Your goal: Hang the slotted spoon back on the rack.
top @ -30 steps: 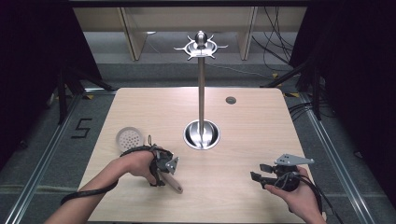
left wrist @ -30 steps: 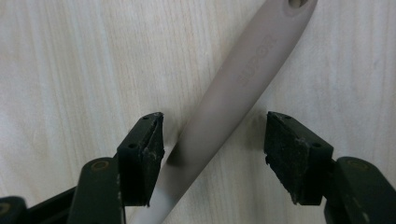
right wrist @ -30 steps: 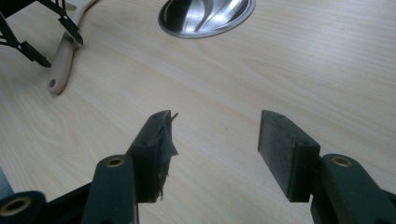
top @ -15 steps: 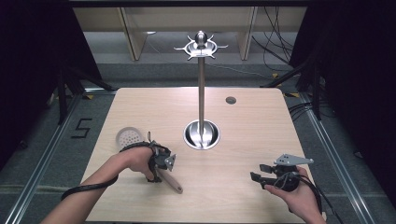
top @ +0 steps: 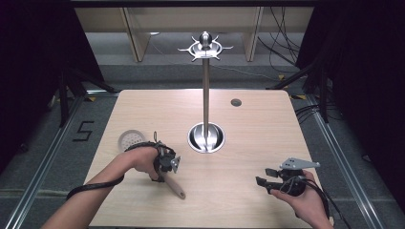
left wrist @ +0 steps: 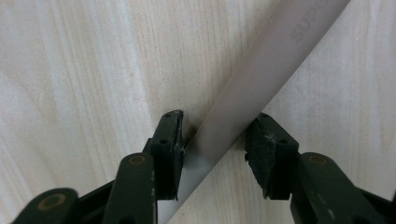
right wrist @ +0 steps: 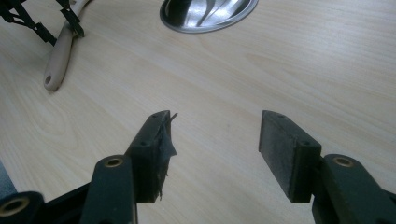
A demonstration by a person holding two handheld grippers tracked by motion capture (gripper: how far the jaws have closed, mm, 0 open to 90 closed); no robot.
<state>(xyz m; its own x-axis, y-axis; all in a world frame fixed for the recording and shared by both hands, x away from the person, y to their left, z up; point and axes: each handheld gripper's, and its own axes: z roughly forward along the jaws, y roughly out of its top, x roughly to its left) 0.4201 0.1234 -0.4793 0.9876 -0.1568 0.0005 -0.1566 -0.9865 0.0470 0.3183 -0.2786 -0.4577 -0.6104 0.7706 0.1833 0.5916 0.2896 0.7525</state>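
Table (top: 267, 129): pale wood, centre of the high view, dark floor all round.

Stand (top: 206, 95): shiny metal pole, upright, centre of the high view, round base on the table, pronged ring at the top. Base edge also at top centre of the right gripper view.

Skimmer (top: 172, 183): beige handle lying flat on the table, lower left of centre in the high view; round perforated head (top: 131, 140) at the left, partly behind the left hand. Raised lettering on the handle, upper right of the left gripper view, too cut off to read.

Small dark disc (top: 236, 102): on the table, upper right of the stand.

Left hand-held gripper (left wrist: 212, 140): lower left in the high view, pointed down at the table, jaws either side of the handle, left pad touching it, right pad just beside; firm clamping cannot be told.

Right hand-held gripper (right wrist: 212, 149): lower right in the high view, jaws wide apart, nothing between them, well apart from the skimmer.
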